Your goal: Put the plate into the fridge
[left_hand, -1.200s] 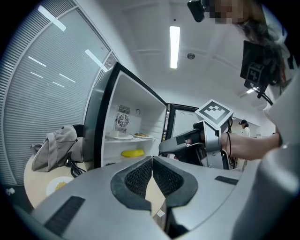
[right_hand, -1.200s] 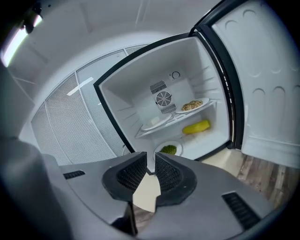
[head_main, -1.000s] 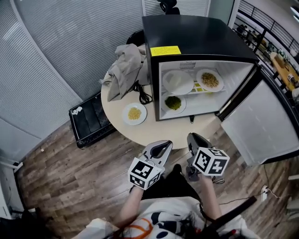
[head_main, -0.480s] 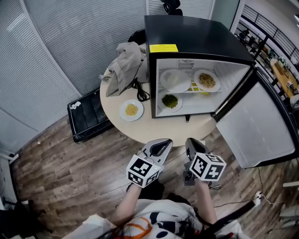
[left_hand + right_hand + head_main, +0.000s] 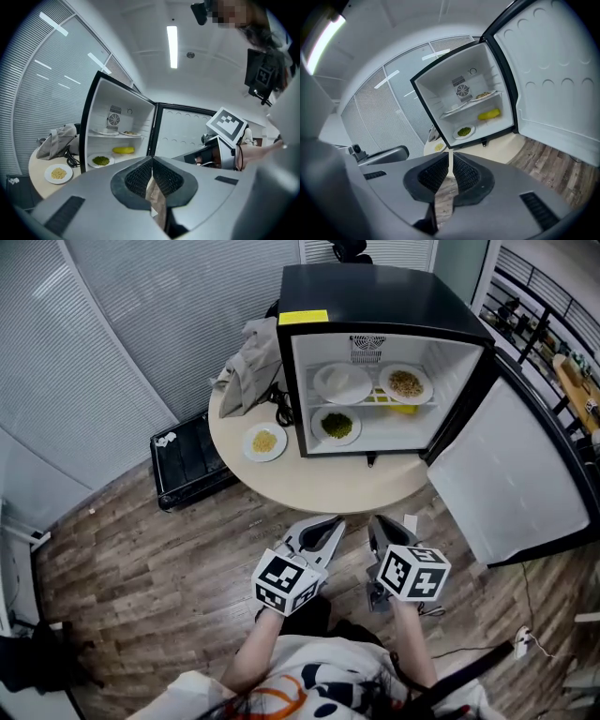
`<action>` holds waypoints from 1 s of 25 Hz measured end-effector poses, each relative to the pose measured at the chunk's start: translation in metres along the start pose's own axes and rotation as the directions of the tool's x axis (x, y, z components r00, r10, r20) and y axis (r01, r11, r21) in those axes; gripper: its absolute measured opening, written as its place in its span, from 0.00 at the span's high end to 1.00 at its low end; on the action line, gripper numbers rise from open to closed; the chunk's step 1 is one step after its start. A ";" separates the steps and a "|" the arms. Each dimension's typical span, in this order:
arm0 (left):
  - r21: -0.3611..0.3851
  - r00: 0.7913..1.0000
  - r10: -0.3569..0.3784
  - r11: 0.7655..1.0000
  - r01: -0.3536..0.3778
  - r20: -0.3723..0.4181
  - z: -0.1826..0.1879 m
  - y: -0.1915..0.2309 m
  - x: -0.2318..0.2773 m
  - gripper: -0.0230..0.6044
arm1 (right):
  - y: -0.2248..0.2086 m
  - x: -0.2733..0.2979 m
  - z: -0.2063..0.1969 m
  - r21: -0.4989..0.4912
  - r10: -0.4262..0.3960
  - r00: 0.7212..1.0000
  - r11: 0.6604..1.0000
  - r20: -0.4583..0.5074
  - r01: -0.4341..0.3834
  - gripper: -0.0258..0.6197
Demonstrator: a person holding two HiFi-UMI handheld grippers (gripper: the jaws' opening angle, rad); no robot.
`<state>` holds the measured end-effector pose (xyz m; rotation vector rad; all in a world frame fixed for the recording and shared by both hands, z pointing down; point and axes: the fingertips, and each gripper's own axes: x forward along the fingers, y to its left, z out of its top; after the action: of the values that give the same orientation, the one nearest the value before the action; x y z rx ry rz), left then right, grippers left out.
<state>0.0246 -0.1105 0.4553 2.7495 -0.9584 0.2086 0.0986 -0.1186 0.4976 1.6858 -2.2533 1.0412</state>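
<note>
A white plate of yellow grains (image 5: 265, 442) sits on the round table (image 5: 328, 488), left of the open black fridge (image 5: 375, 306). It also shows as the plate (image 5: 58, 173) in the left gripper view and small as the plate (image 5: 439, 146) in the right gripper view. Inside the fridge are a bare white plate (image 5: 343, 382), a grain plate (image 5: 405, 383) and a plate of greens (image 5: 337, 425). My left gripper (image 5: 317, 532) (image 5: 152, 165) and right gripper (image 5: 382, 534) (image 5: 451, 161) hang short of the table's near edge. Both have their jaws together, with nothing between them.
The fridge door (image 5: 506, 474) stands swung open to the right. A crumpled beige cloth (image 5: 251, 367) and a black cable (image 5: 281, 409) lie at the back left of the table. A black case (image 5: 192, 470) rests on the wooden floor beside the table.
The head view has swung: the table and fridge now sit more centred and a little farther off. Both grippers stay low by the body, barely moved.
</note>
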 end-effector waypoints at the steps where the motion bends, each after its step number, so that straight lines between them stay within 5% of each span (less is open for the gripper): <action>1: 0.001 1.000 0.009 1.000 -0.009 0.000 -0.001 -0.007 -0.002 0.94 | -0.001 -0.006 -0.004 -0.003 0.004 1.000 1.000 -0.004 -0.004 0.90; 14: 0.011 0.997 0.060 0.998 -0.059 -0.057 -0.037 -0.098 -0.030 0.94 | -0.019 -0.073 -0.058 0.013 0.070 0.996 0.998 -0.049 -0.069 0.93; 25: 0.017 0.994 0.078 0.997 -0.077 -0.071 -0.049 -0.118 -0.053 0.94 | -0.009 -0.092 -0.082 -0.005 0.094 0.993 0.996 -0.068 -0.095 0.93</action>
<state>0.0548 0.0235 0.4724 2.7000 -1.0493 0.3266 0.1171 0.0023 0.5181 1.5299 -2.3105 1.0902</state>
